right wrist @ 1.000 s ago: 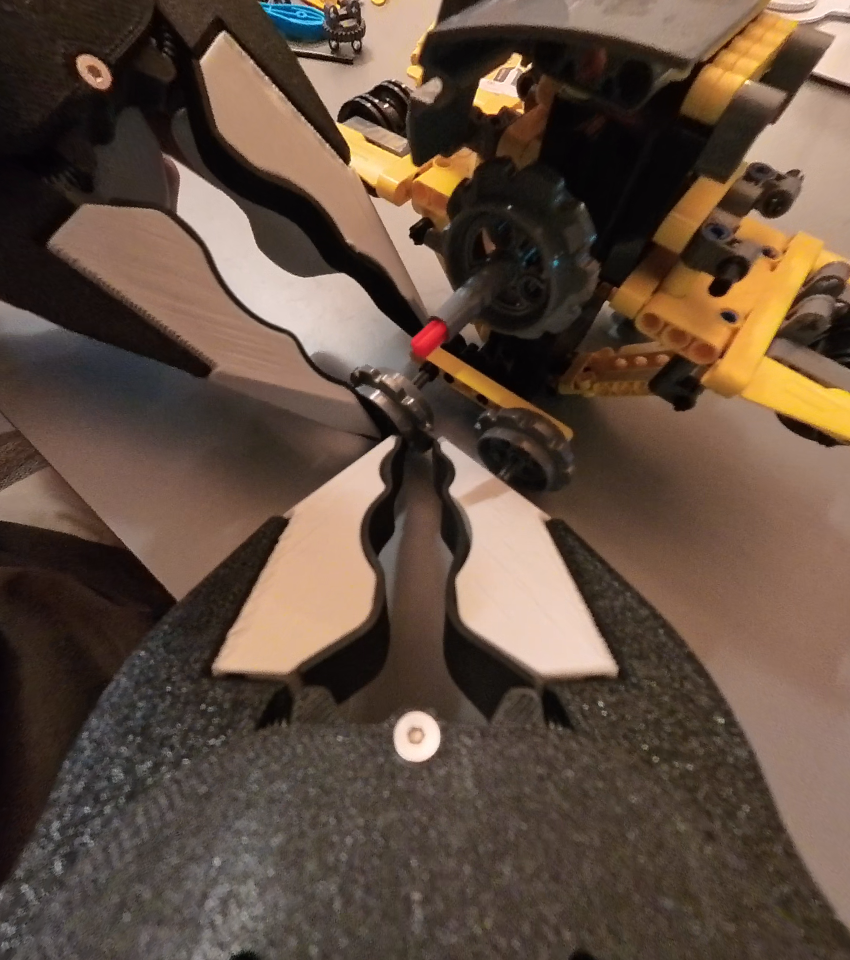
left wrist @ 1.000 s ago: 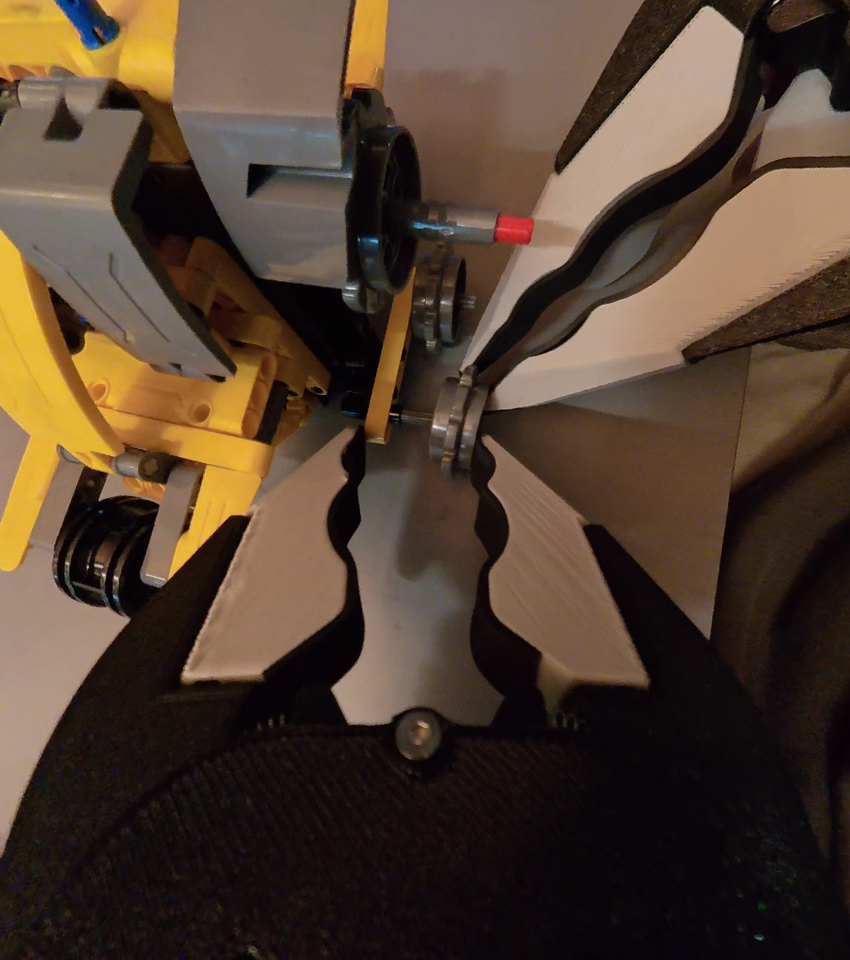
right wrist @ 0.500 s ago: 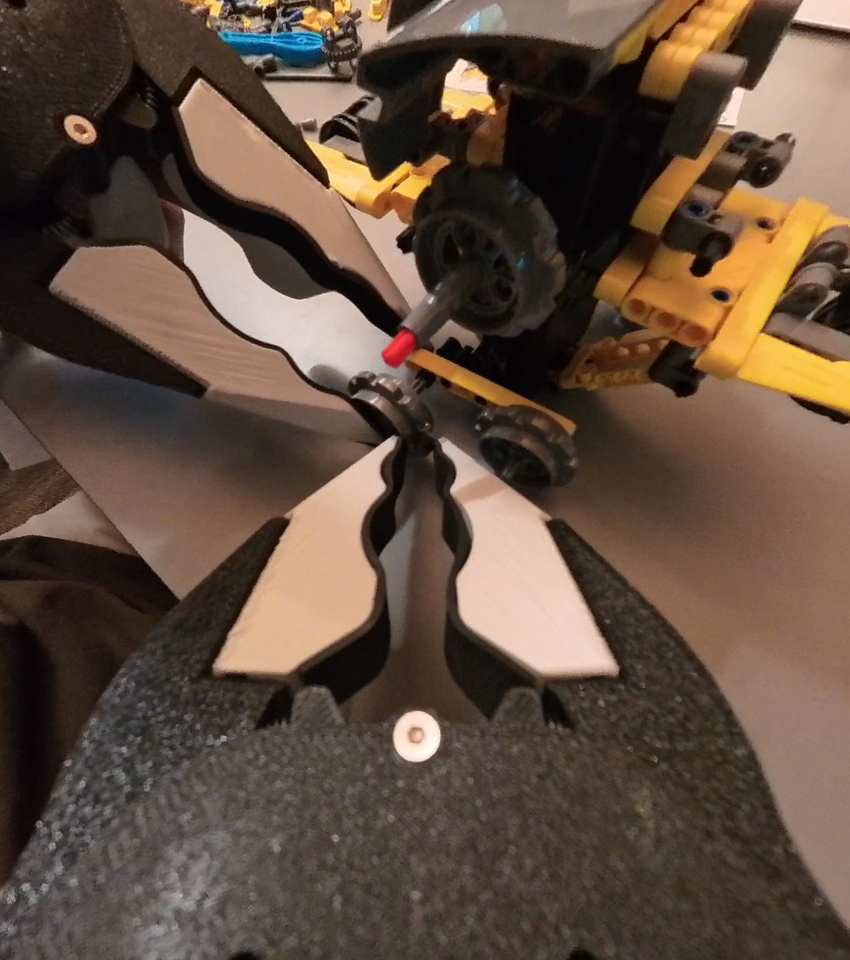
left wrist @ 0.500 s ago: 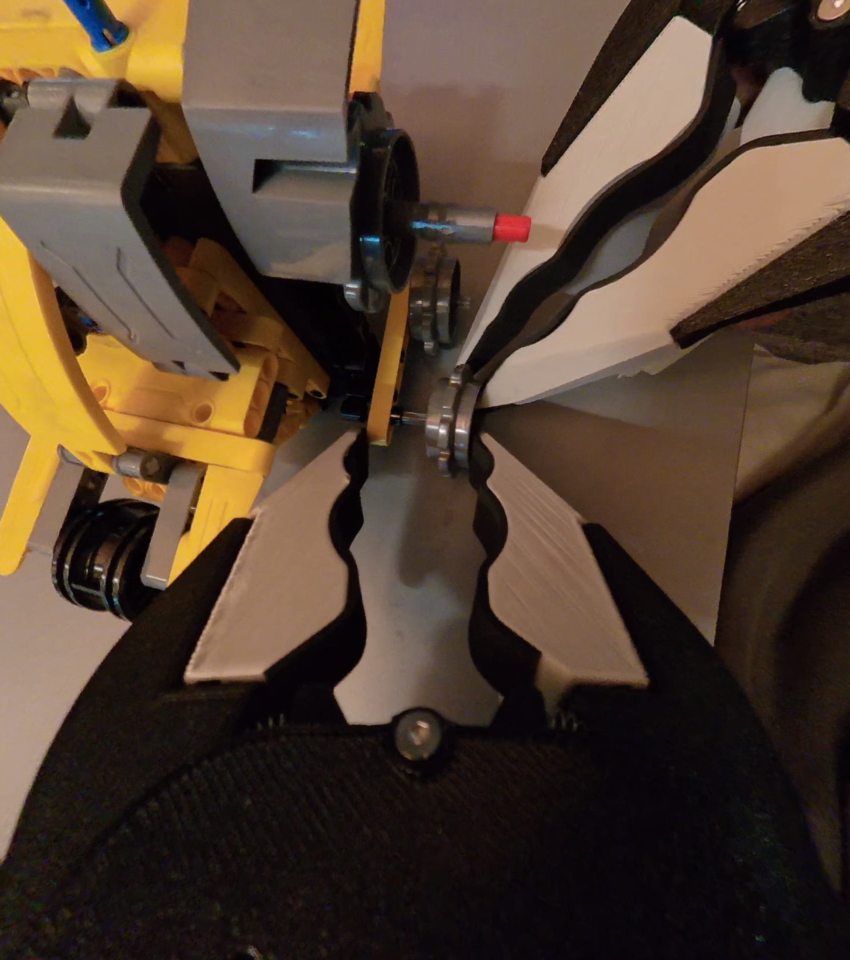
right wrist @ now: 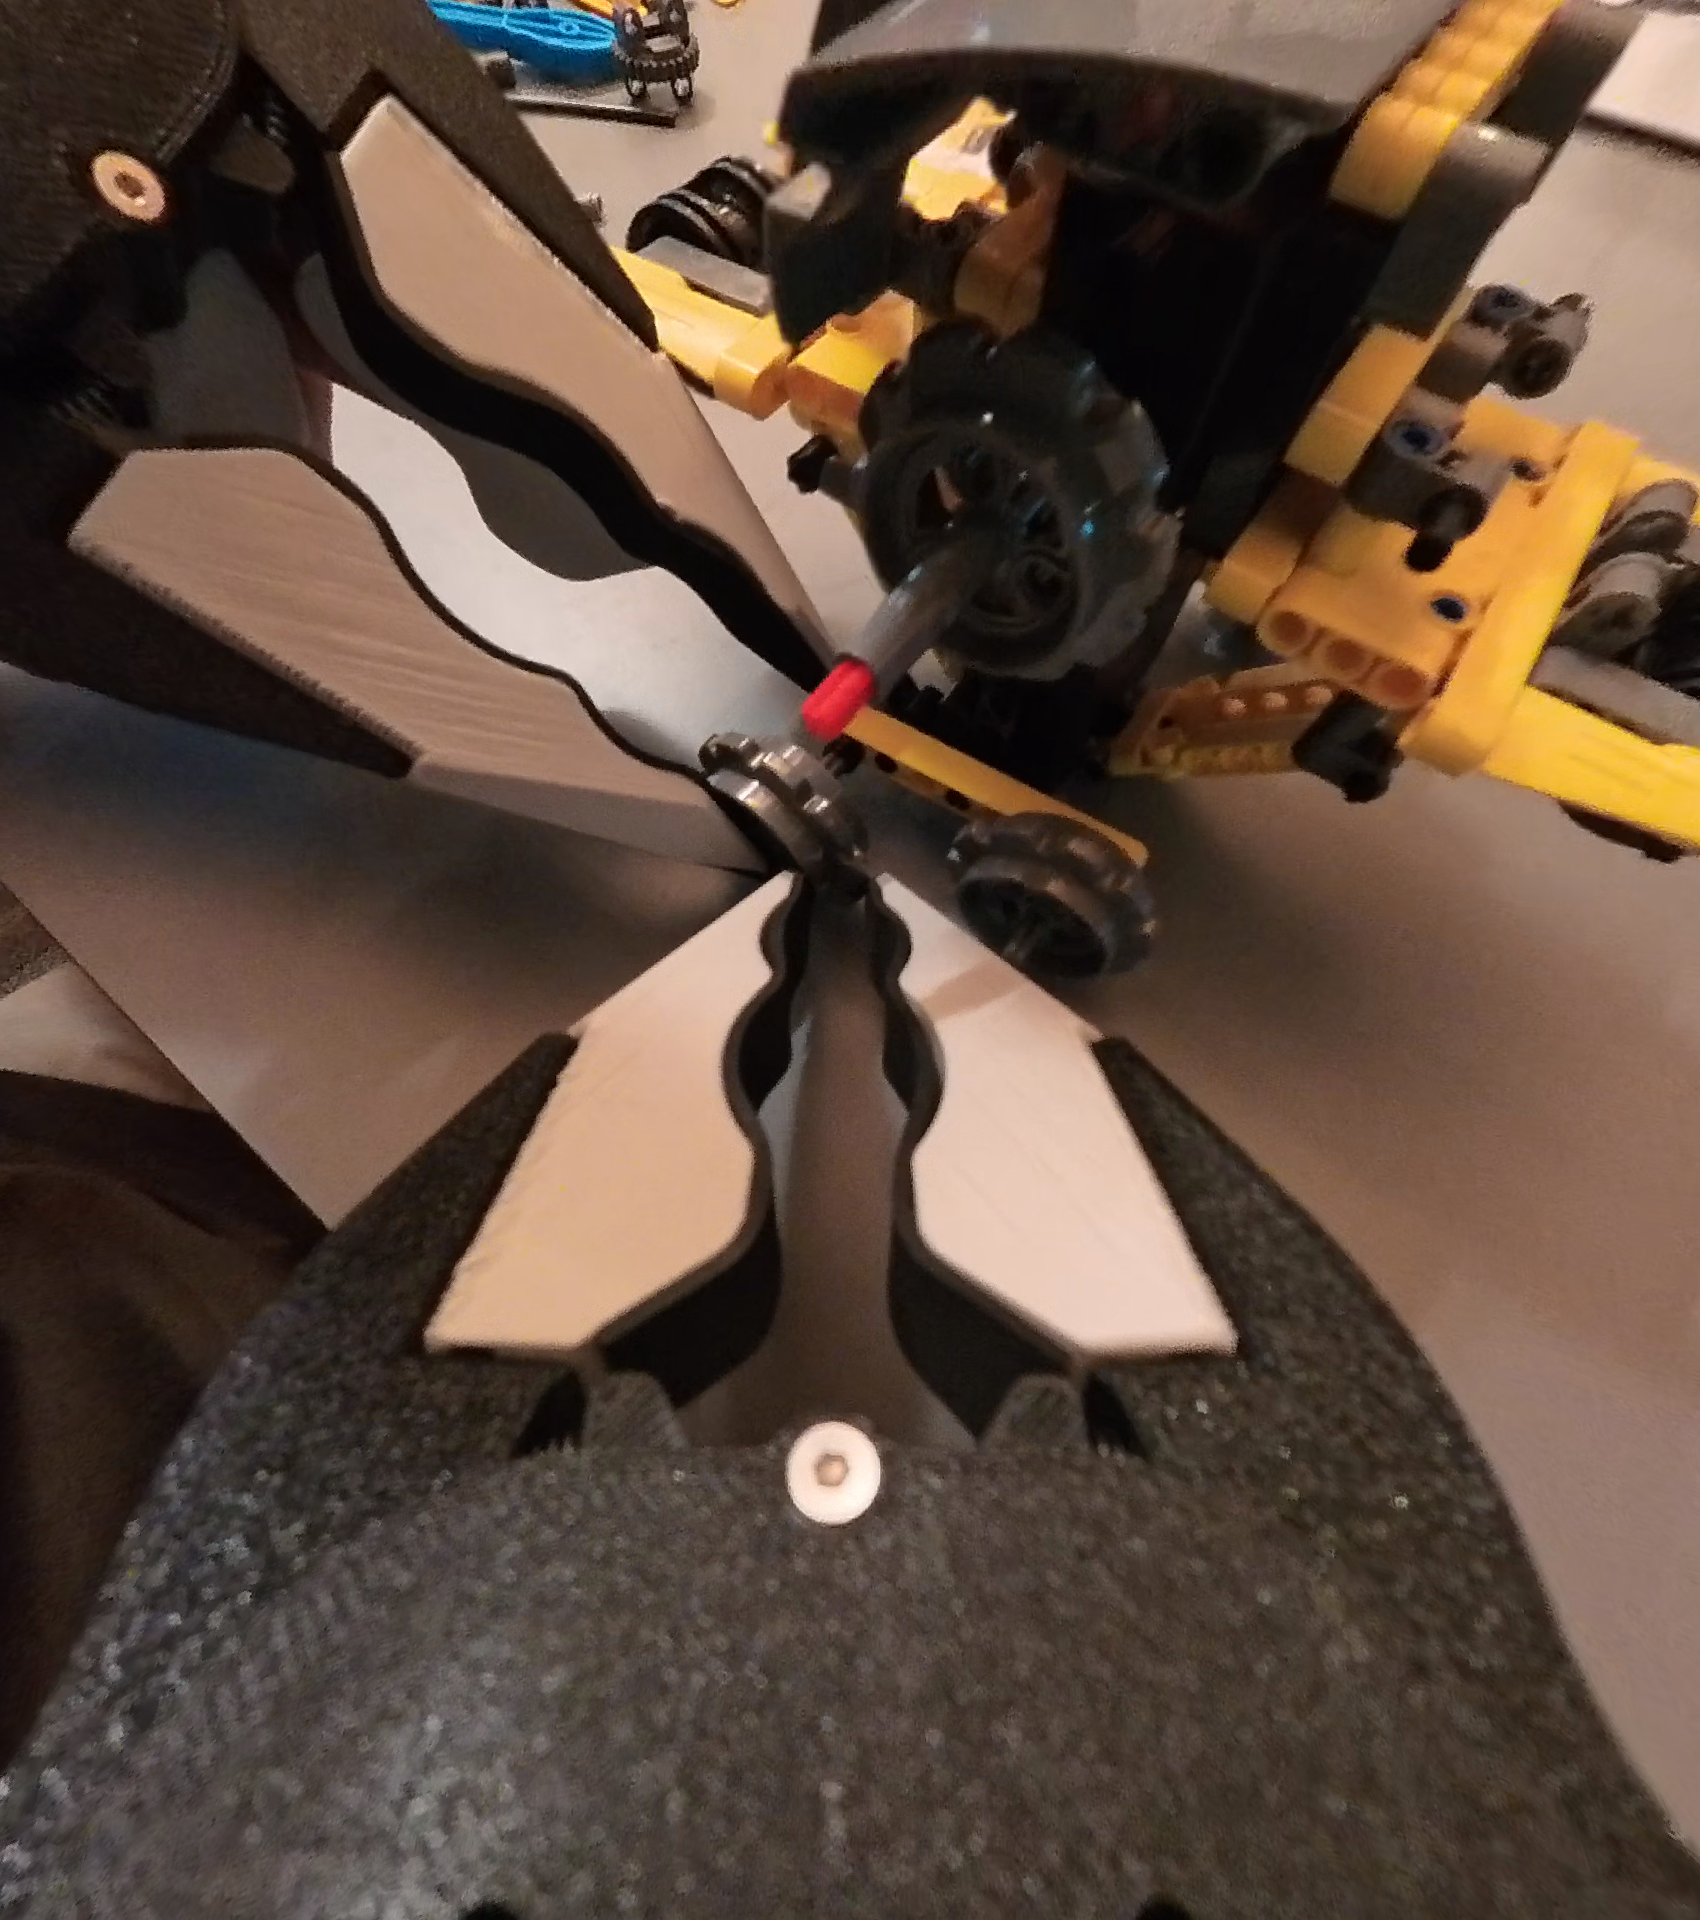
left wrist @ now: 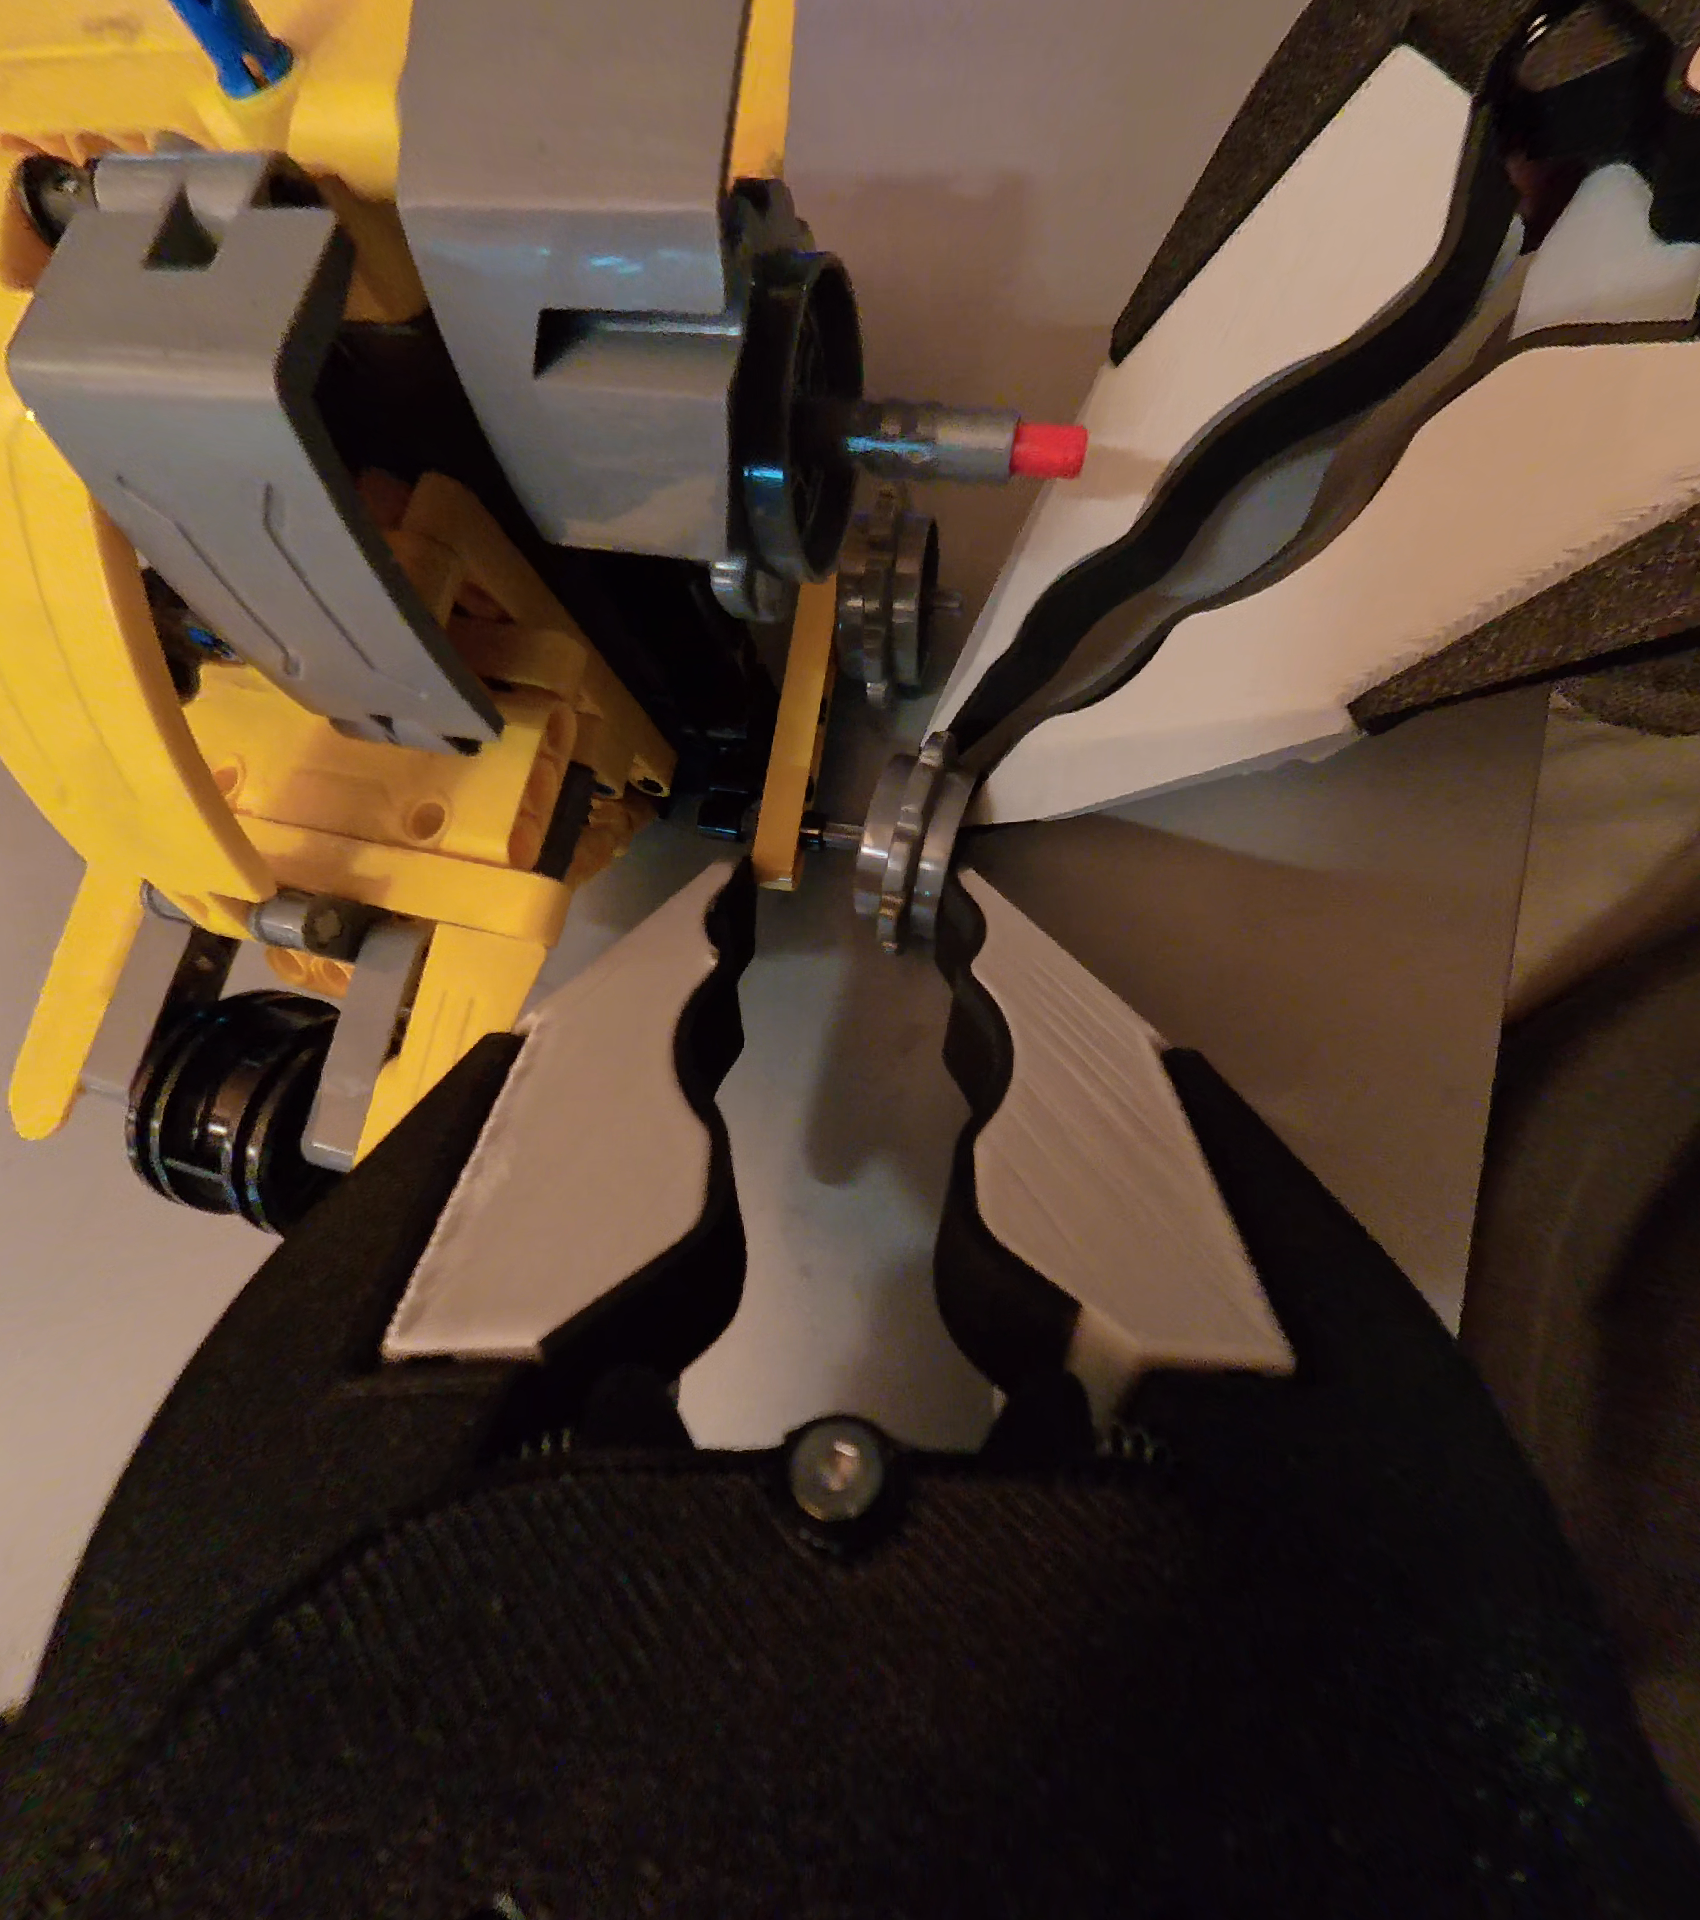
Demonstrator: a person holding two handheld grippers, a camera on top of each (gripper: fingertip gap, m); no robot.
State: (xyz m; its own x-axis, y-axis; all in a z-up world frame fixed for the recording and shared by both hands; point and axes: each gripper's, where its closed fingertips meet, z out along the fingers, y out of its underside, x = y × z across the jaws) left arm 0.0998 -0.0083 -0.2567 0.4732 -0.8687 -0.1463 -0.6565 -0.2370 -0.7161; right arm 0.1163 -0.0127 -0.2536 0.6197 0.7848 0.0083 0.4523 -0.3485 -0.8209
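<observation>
Where the yellow brick vehicle [left wrist: 326,727] lies on the grey table [right wrist: 1448,1091] — right gripper [right wrist: 830,894] clamped on small grey gear [right wrist: 784,805], left gripper [left wrist: 846,894] spread around it.

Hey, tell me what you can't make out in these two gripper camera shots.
- Yellow model, left wrist view: cut off by the top and left edges.
- Blue parts, right wrist view: far off, too small to identify.
- Small gear in the right gripper: its seat on the axle hides behind the fingertips.

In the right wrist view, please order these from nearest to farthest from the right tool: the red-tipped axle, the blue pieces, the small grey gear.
1. Small grey gear, at the right tool tips.
2. Red-tipped axle, just beyond, slightly above.
3. Blue pieces, far back at the top left.
</observation>
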